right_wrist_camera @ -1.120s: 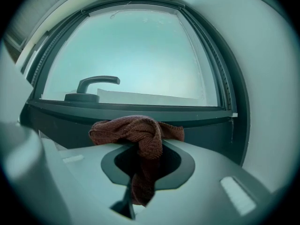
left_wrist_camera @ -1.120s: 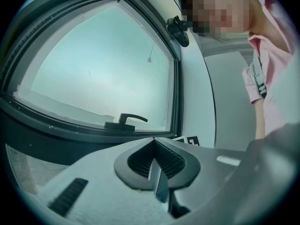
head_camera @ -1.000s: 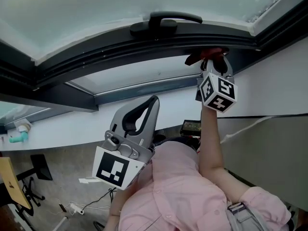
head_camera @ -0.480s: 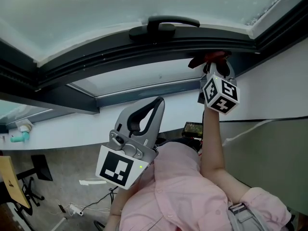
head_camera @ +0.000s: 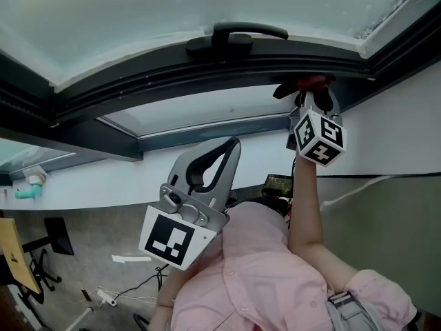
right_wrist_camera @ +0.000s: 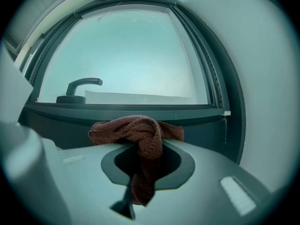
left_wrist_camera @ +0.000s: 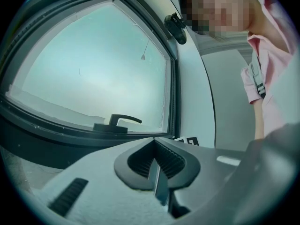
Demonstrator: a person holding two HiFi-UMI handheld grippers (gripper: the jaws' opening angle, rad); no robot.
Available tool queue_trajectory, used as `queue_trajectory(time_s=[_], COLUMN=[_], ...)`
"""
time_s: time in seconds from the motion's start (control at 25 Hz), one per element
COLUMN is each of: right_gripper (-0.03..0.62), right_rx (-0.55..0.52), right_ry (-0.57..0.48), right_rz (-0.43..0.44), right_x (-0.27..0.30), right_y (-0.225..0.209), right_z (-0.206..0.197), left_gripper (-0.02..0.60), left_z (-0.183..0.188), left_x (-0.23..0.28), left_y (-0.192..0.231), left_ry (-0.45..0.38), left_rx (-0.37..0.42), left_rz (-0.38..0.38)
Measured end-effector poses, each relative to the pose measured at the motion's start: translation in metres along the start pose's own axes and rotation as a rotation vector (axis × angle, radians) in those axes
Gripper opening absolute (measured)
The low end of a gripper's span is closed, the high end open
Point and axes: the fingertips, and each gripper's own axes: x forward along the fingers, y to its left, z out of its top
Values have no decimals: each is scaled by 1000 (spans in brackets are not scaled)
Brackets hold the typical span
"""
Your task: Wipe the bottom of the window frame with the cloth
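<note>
A red-brown cloth (head_camera: 304, 85) (right_wrist_camera: 137, 130) is bunched against the lower bar of the dark window frame (head_camera: 172, 71) (right_wrist_camera: 187, 112), near its right corner. My right gripper (head_camera: 310, 96) (right_wrist_camera: 146, 150) is shut on the cloth and reaches up to the frame. The cloth spills over the jaw tips and hangs down between them. My left gripper (head_camera: 222, 156) (left_wrist_camera: 155, 167) is held low by the person's chest, well below the frame. Its jaws are shut with nothing between them.
A black window handle (head_camera: 238, 33) (right_wrist_camera: 80, 85) (left_wrist_camera: 118, 122) sits on the lower bar, left of the cloth. The frame's right upright (right_wrist_camera: 219, 90) meets a white wall (head_camera: 406, 116). The person's pink shirt (head_camera: 255, 274) fills the foreground. Cables and a teal object (head_camera: 26, 194) lie below left.
The right gripper with the cloth has slid a little to the right along the frame's lower bar. The left gripper has drifted slightly right.
</note>
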Motion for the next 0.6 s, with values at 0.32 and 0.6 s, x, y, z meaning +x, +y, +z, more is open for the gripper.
queue_trajectory(time_s=[0.32, 0.6], right_gripper=[63, 64], right_rx=[-12, -7], right_ry=[-8, -10], right_rz=[6, 12], right_x=[-1, -1], right_y=[0, -1], right_z=[0, -1], left_gripper=[0, 0], left_z=[-3, -1], left_x=[1, 3], left_y=[-1, -4], left_ry=[2, -1], left_rx=[-4, 10], left_rz=[6, -4])
